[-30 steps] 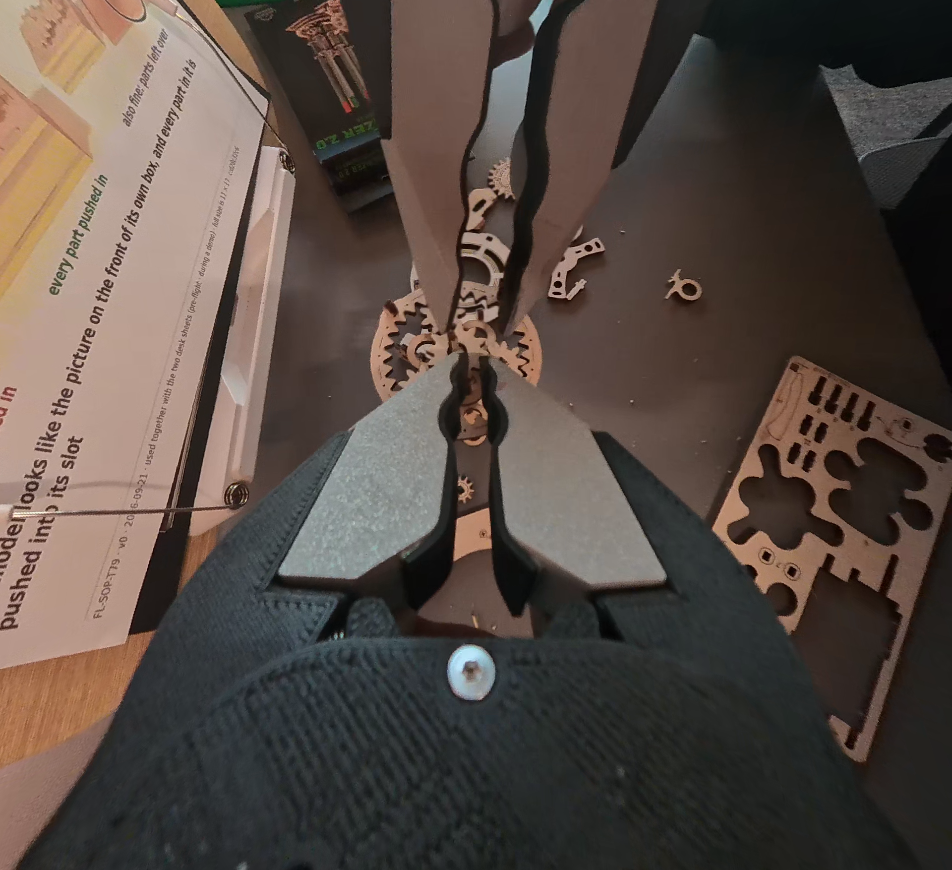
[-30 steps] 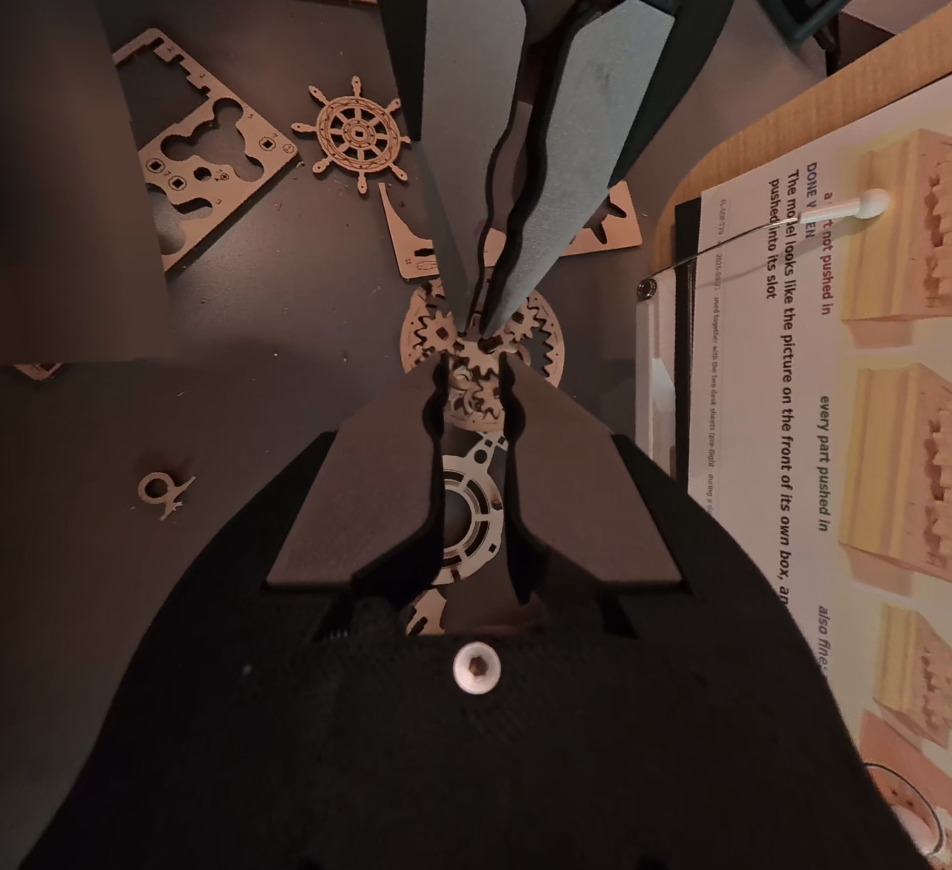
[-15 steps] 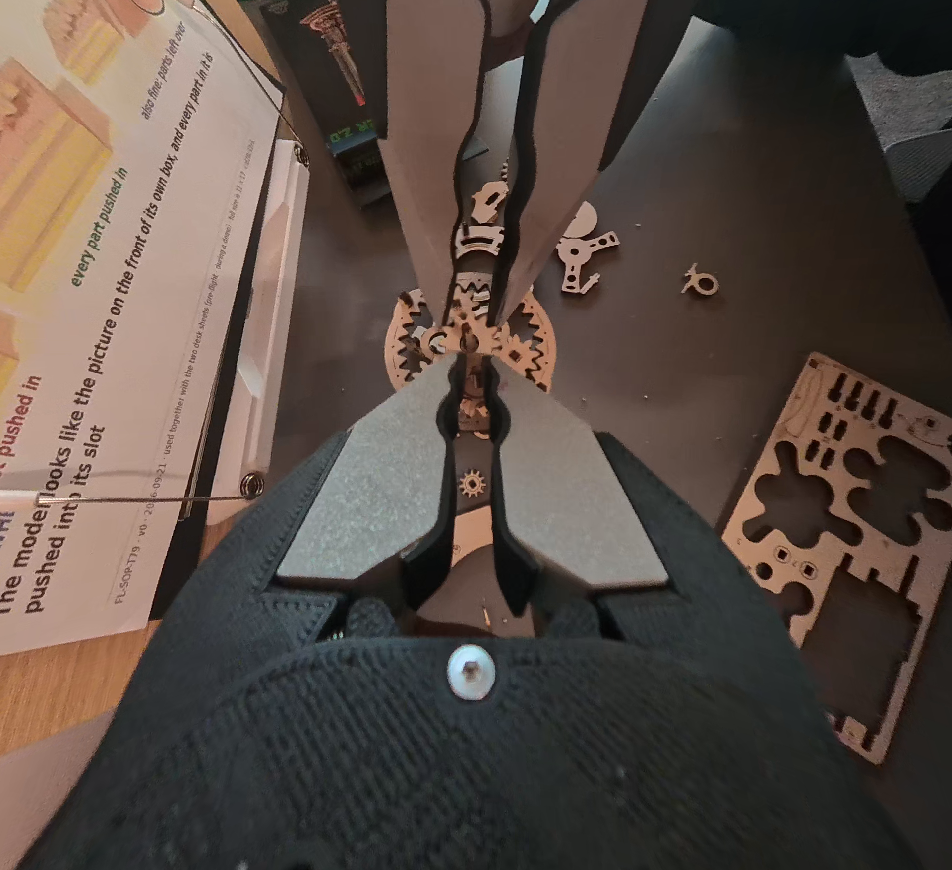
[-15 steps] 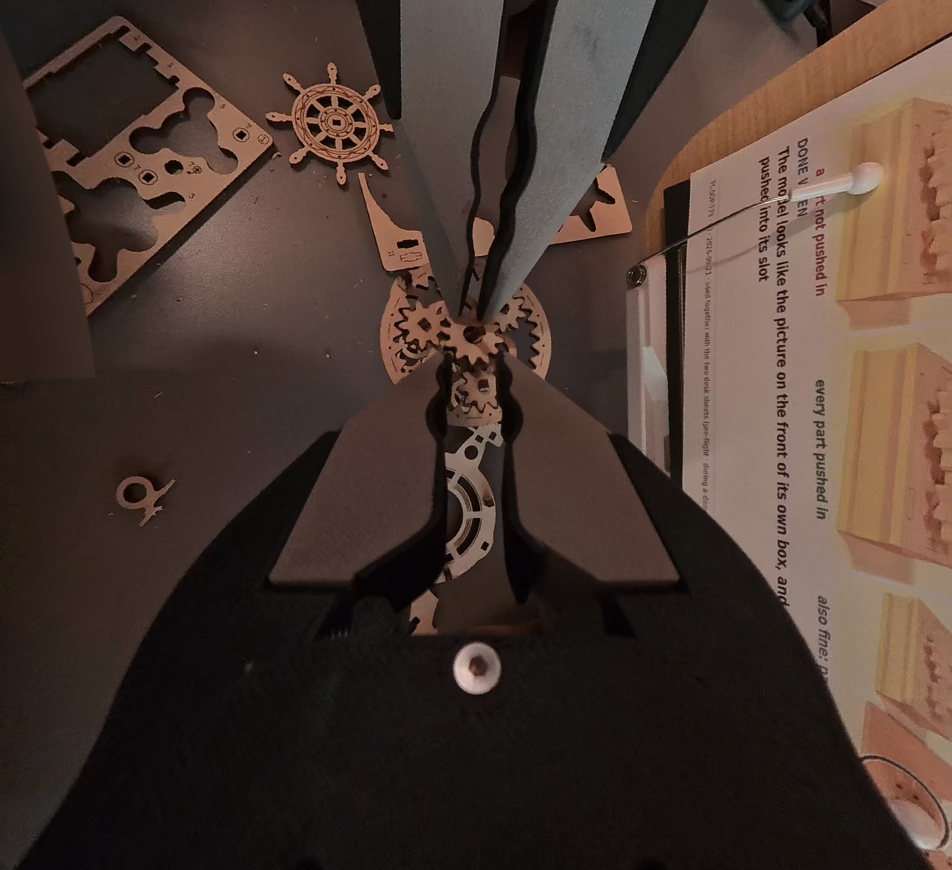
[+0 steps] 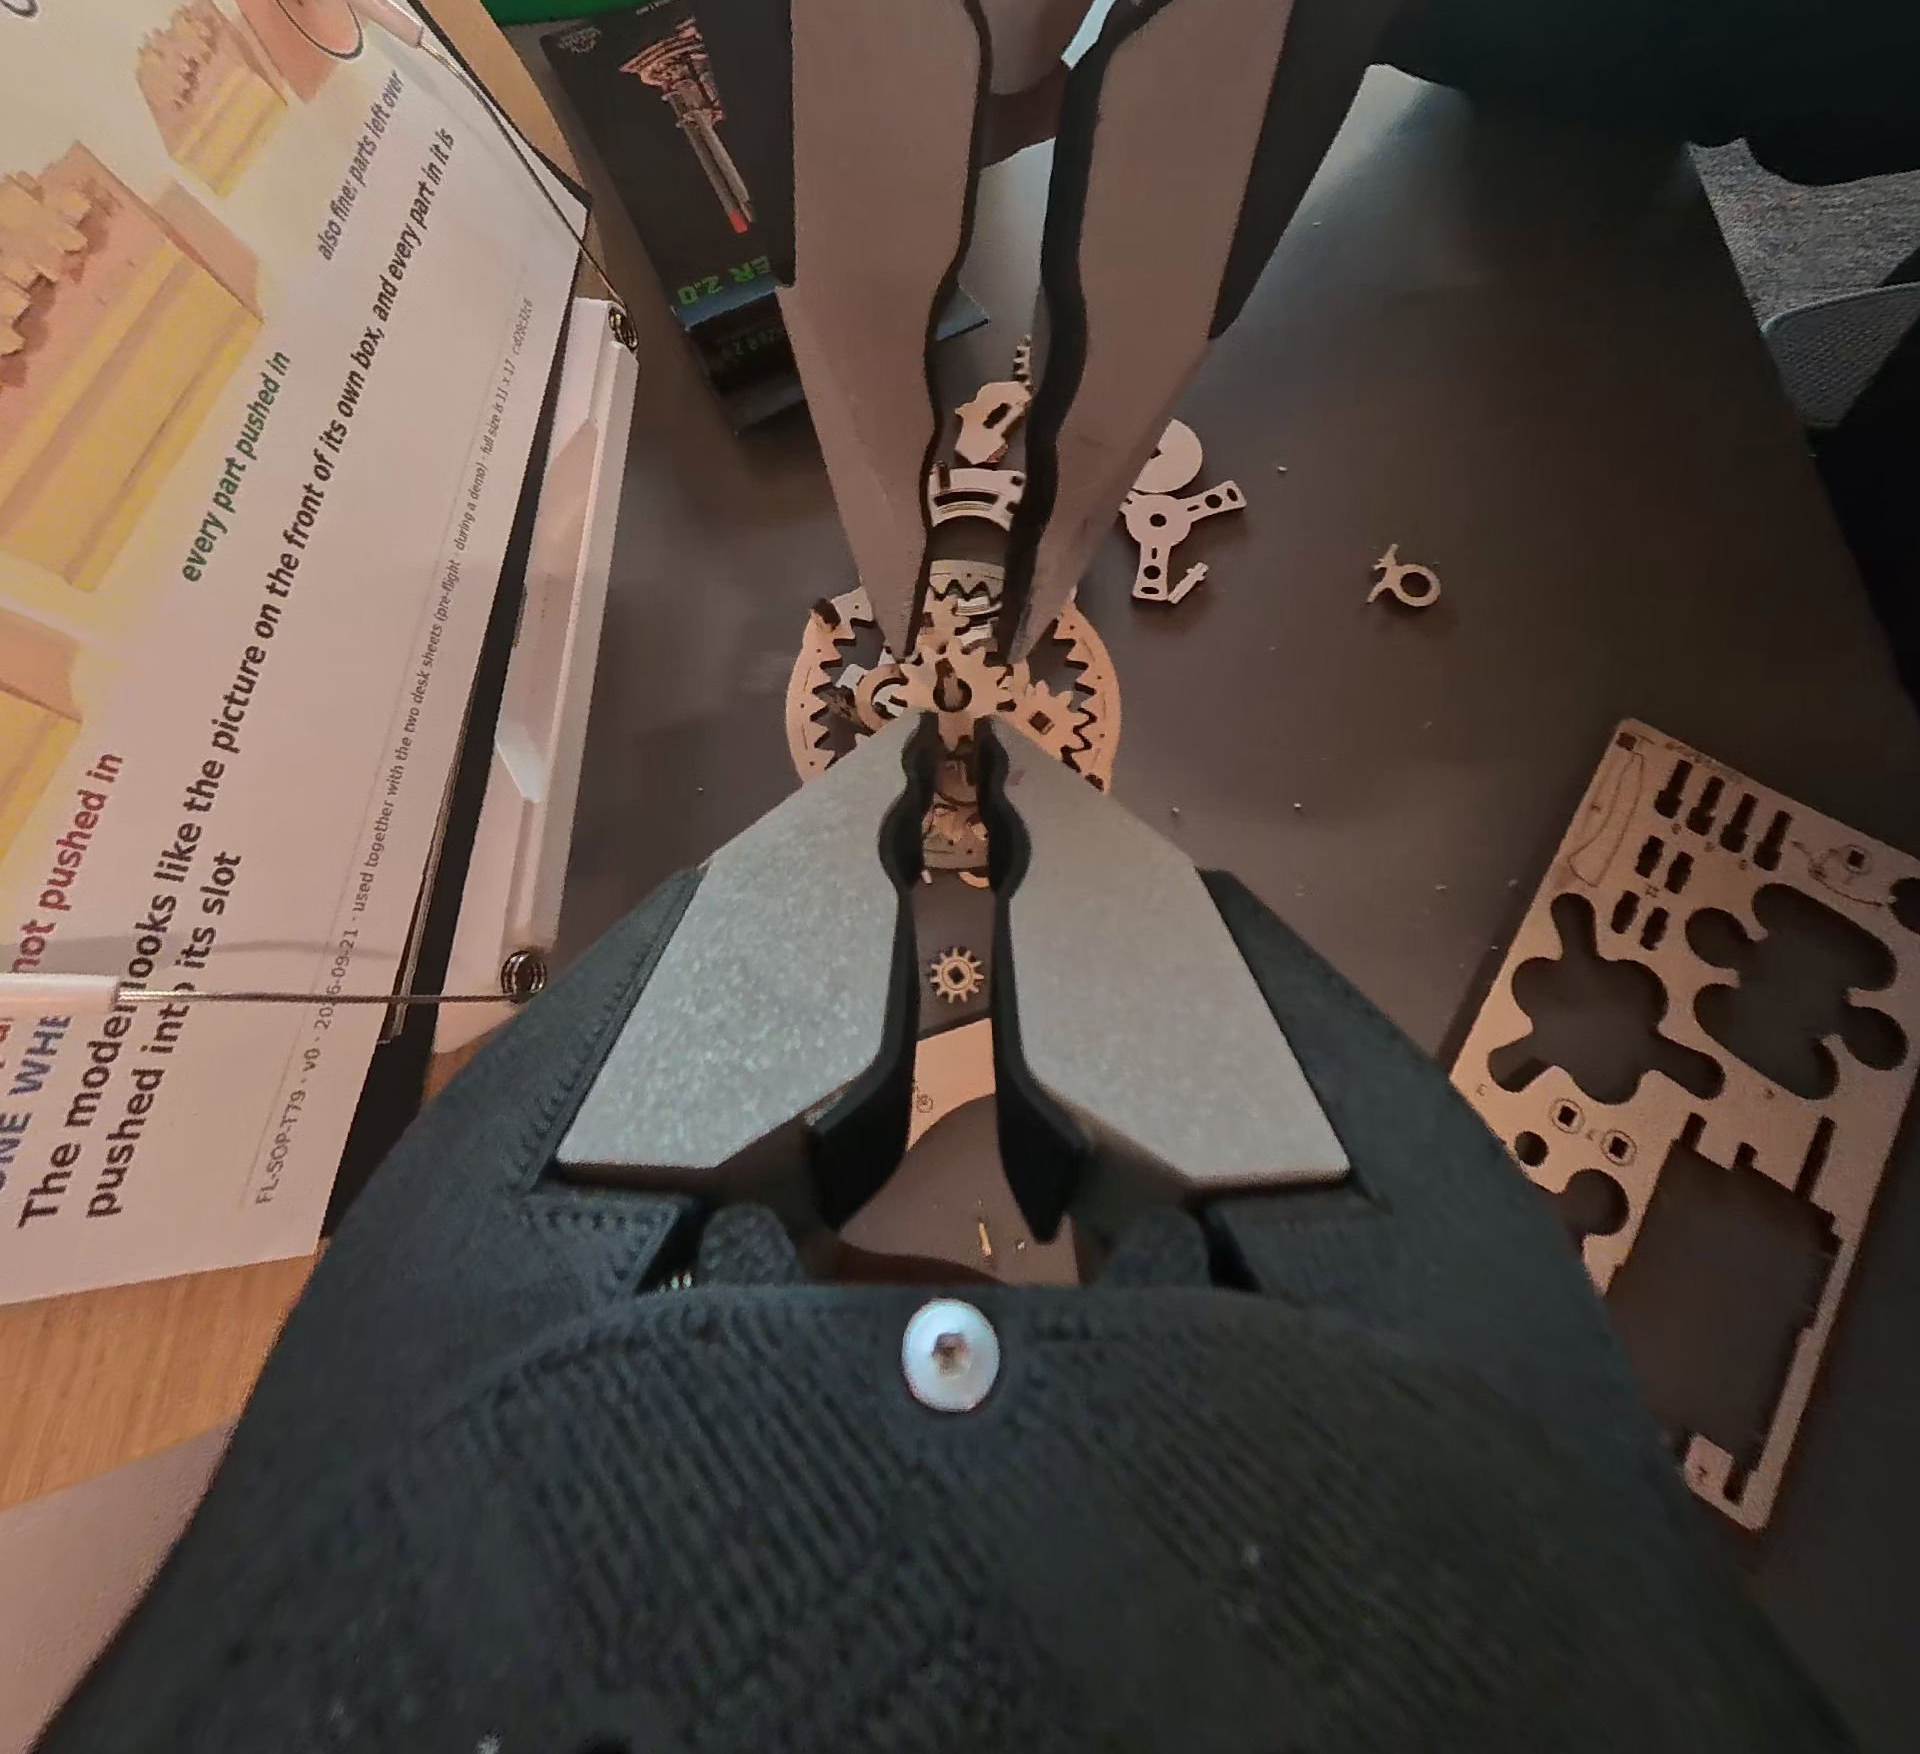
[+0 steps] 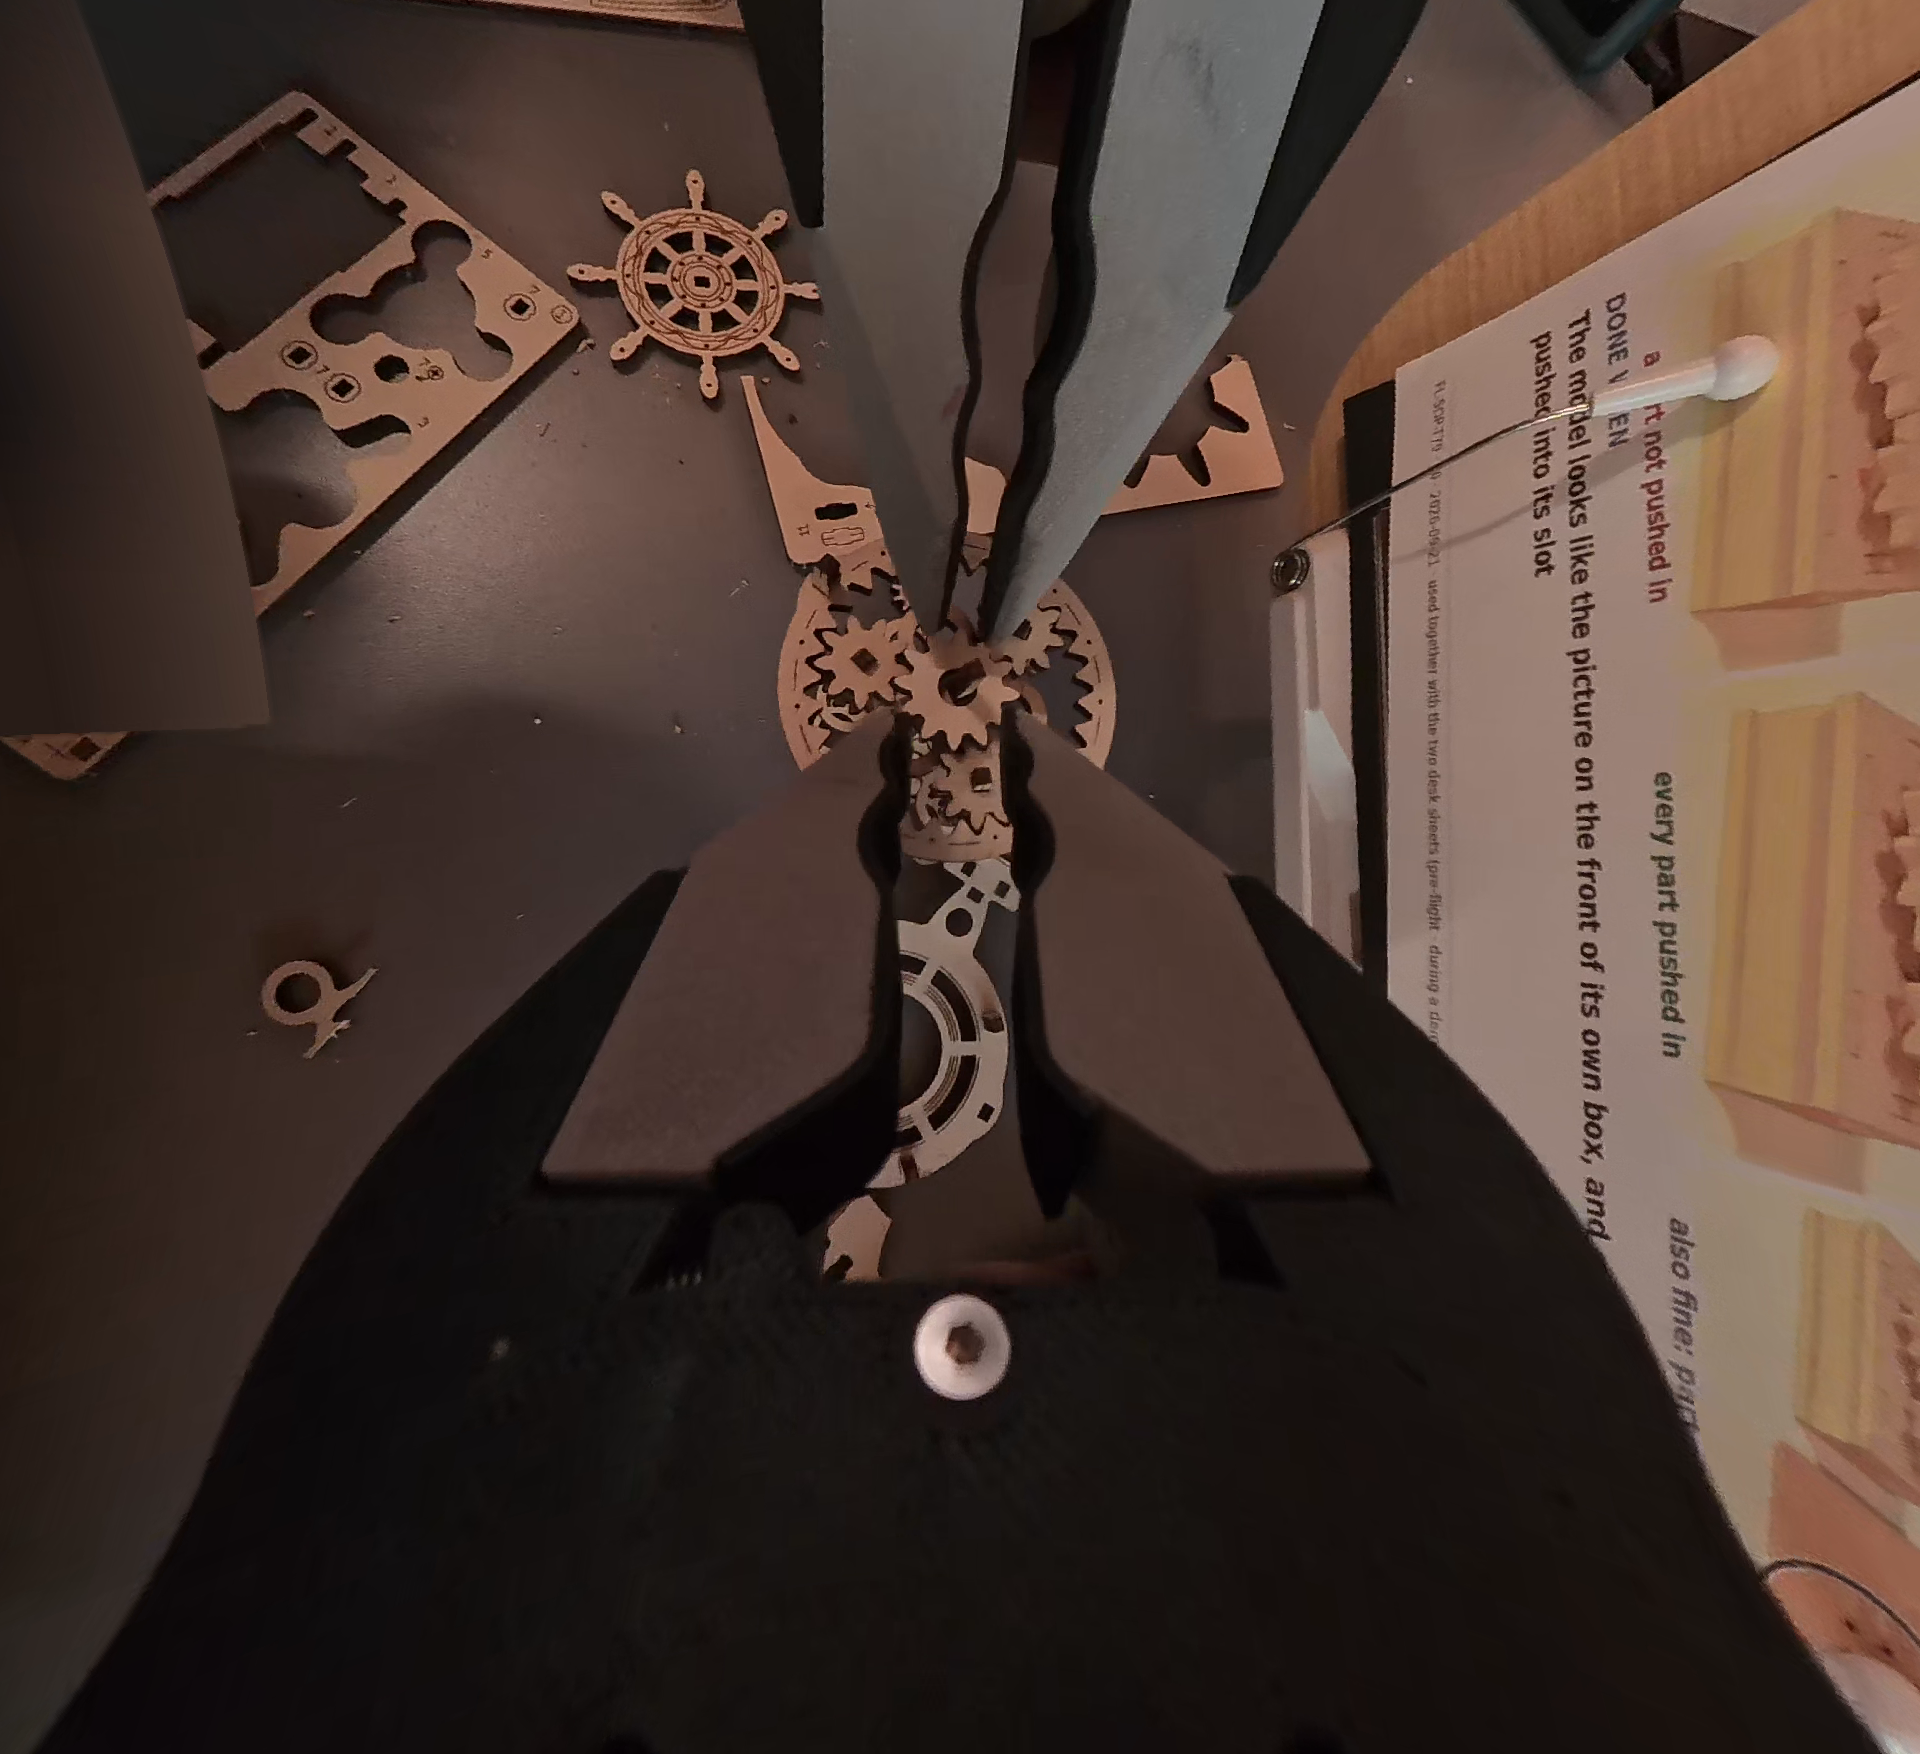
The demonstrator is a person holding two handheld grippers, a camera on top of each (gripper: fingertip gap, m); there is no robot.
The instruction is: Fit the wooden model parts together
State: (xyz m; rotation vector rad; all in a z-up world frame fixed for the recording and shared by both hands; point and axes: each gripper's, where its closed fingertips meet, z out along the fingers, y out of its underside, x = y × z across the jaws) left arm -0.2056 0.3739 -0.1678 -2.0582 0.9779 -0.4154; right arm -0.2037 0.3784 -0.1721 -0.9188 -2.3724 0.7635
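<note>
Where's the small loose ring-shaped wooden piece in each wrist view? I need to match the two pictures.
Left wrist view: ring piece lies upper right on the dark table, right of the gear disc.
Right wrist view: ring piece lies lower left, left of the tongs.
Shared landmark: the gear disc where both tongs meet.

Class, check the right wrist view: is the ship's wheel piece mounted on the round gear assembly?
No, the ship's wheel lies flat on the table, apart from the gear assembly.
</note>
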